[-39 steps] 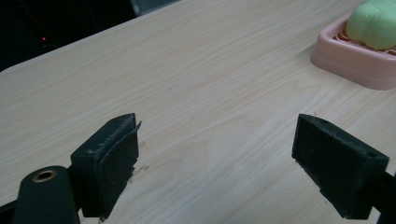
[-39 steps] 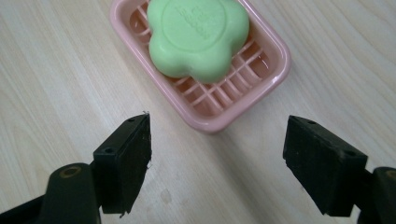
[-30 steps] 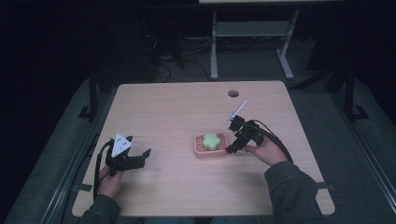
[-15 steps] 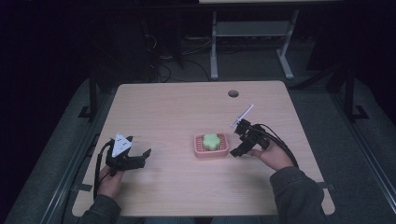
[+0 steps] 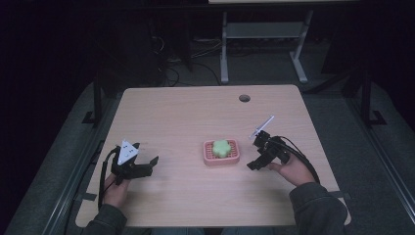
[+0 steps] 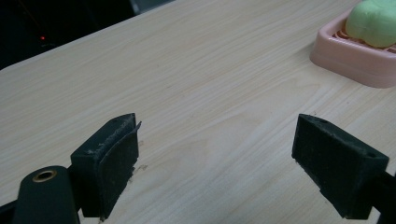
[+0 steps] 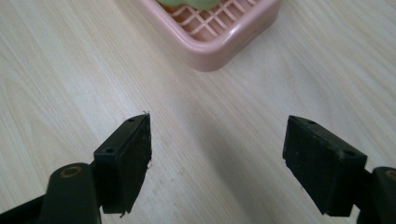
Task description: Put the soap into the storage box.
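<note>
A pink slatted tray [image 5: 211,155] lies near the middle of the wooden table [image 5: 186,112] with a light green flower-shaped piece [image 5: 221,147] resting in it. In the left gripper view the tray [image 6: 345,56] and the green piece [image 6: 376,21] sit at the upper right, well beyond the jaws. My left gripper [image 5: 152,163] [image 6: 224,158] rests low at the table's left, open and empty. My right gripper [image 5: 254,151] [image 7: 219,156] hovers just right of the tray [image 7: 219,44], open and empty, its jaws pointing at the tray's corner.
A round cable hole [image 5: 244,98] is in the table near the far edge. Beyond the table stands a grey metal frame [image 5: 225,49] on a dark floor with cables. A thin white rod [image 5: 262,126] sticks up from the right gripper.
My right gripper has drawn back from the tray toward the right and lowered slightly. The left gripper has stayed where it was.
</note>
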Action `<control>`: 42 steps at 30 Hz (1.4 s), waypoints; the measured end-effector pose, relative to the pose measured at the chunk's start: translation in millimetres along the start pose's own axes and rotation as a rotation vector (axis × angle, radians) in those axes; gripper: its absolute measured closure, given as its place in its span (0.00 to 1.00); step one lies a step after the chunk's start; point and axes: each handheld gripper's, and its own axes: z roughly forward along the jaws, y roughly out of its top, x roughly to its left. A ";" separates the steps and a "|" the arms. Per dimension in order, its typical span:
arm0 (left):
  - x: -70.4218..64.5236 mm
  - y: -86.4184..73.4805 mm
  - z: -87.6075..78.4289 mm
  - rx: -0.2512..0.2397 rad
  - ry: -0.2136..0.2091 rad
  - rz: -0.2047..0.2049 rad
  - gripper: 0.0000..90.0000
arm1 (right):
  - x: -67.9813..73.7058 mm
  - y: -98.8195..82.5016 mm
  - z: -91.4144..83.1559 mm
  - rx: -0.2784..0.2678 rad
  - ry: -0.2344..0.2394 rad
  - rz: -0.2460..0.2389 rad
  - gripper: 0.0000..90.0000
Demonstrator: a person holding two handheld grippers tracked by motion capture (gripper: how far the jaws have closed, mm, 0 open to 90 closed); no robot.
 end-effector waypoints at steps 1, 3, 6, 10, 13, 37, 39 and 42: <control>-0.1 0.0 -0.1 0.001 0.000 0.001 0.16 | 0.0 -1.4 -0.2 0.001 0.002 0.005 0.26; -0.2 0.1 -0.1 0.002 0.000 0.001 0.16 | -0.5 -5.3 -0.1 0.002 -0.003 0.007 0.26; -0.4 -0.1 0.5 0.002 -0.001 -0.002 0.16 | -1.0 -10.6 -0.5 0.012 -0.007 0.014 0.26; -0.4 -0.2 0.4 0.001 -0.001 0.001 0.16 | -1.8 -18.4 -2.1 0.003 -0.011 0.020 0.26; -0.5 -0.3 0.6 0.002 -0.001 -0.002 0.16 | -2.5 -24.6 -1.5 0.008 -0.012 0.027 0.26; -1.1 -1.2 1.8 0.003 0.000 -0.001 0.16 | -9.6 -65.5 -10.0 -0.015 -0.019 0.089 0.26; -1.3 -1.2 1.8 0.006 -0.001 -0.001 0.16 | -9.7 -69.4 -10.8 -0.017 -0.023 0.093 0.26; -1.6 -1.5 2.3 0.005 -0.002 -0.001 0.16 | -9.9 -74.1 -11.1 -0.016 -0.023 0.099 0.26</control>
